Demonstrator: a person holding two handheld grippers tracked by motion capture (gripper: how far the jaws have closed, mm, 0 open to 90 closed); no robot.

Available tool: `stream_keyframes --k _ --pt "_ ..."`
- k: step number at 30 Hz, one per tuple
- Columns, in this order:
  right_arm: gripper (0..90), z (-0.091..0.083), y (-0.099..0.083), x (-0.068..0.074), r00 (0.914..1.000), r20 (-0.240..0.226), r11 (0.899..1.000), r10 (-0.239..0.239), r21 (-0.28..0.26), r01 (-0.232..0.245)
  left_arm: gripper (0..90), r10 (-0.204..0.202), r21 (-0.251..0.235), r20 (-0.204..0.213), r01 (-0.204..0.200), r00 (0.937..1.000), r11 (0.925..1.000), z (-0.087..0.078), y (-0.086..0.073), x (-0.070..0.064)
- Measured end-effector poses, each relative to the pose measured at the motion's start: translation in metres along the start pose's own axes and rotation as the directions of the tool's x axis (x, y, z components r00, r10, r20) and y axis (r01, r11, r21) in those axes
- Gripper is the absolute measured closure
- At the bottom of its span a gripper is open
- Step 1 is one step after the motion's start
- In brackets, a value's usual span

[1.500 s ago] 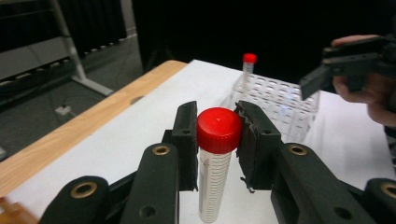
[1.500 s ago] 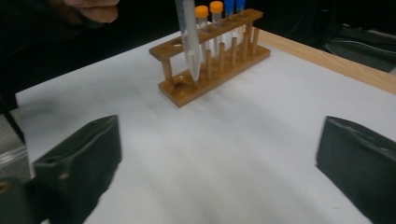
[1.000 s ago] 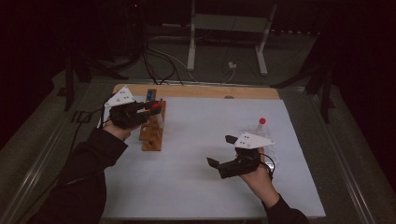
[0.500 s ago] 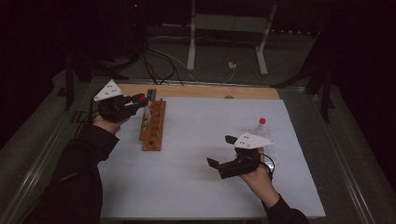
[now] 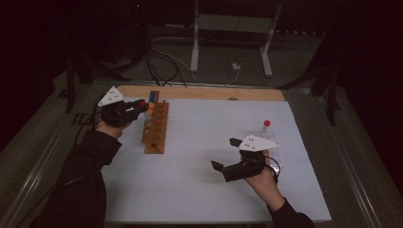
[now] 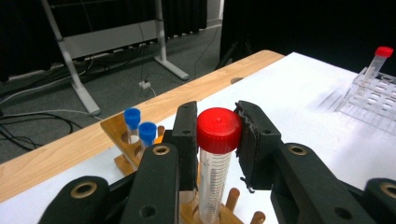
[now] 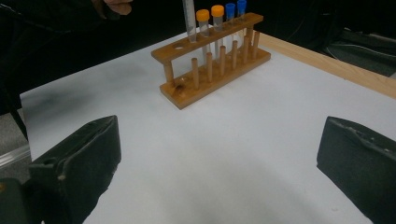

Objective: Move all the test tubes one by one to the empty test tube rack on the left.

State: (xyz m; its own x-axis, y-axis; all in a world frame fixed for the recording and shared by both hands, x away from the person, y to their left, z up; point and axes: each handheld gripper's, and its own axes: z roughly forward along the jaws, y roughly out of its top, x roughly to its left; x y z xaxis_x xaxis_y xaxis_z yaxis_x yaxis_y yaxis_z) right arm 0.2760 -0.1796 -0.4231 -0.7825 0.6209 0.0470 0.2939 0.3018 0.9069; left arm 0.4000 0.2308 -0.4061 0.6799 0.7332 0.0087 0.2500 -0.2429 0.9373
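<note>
Rubbery black pads of the left gripper clamp the smooth red cap of a clear graduated tube, held upright over the slotted wooden rack. Right gripper, jaws spread wide, hovers over the matte white tabletop, well apart.

Tongs clamp red-capped tube above wooden rack.

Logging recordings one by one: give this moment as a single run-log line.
left gripper: shut on red-capped tube, over wooden rack | right gripper: open, idle
</note>
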Motion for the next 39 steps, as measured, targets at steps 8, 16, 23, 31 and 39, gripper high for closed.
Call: stream_keyframes --k 8,16,23,31,39 --pt "0.0 0.0 0.0 0.0 1.0 -0.001 1.0 -0.001 0.001 0.001 71.6 -0.009 0.022 0.001 0.009 1.0 0.9997 0.006 -0.014 -0.001" --pt "0.0 -0.001 0.0 -0.001 1.0 -0.003 1.0 0.001 -0.001 -0.001 71.6 -0.005 0.051 -0.002 0.005 1.0 0.9987 0.013 -0.027 -0.002" --pt "0.0 -0.002 0.0 -0.001 1.0 -0.006 1.0 0.002 0.0 -0.002 71.6 0.001 0.071 -0.006 -0.001 1.0 0.9975 0.017 -0.034 -0.003" --pt "0.0 -0.003 0.0 -0.001 0.9999 -0.009 1.0 0.005 -0.003 -0.005 71.6 0.019 0.096 -0.011 -0.017 0.9998 0.9953 0.021 -0.038 -0.005" --pt "0.0 -0.003 0.001 -0.001 0.9999 -0.01 1.0 0.007 -0.006 -0.007 71.3 0.023 0.102 -0.008 -0.022 0.9997 0.9945 0.021 -0.039 -0.005"
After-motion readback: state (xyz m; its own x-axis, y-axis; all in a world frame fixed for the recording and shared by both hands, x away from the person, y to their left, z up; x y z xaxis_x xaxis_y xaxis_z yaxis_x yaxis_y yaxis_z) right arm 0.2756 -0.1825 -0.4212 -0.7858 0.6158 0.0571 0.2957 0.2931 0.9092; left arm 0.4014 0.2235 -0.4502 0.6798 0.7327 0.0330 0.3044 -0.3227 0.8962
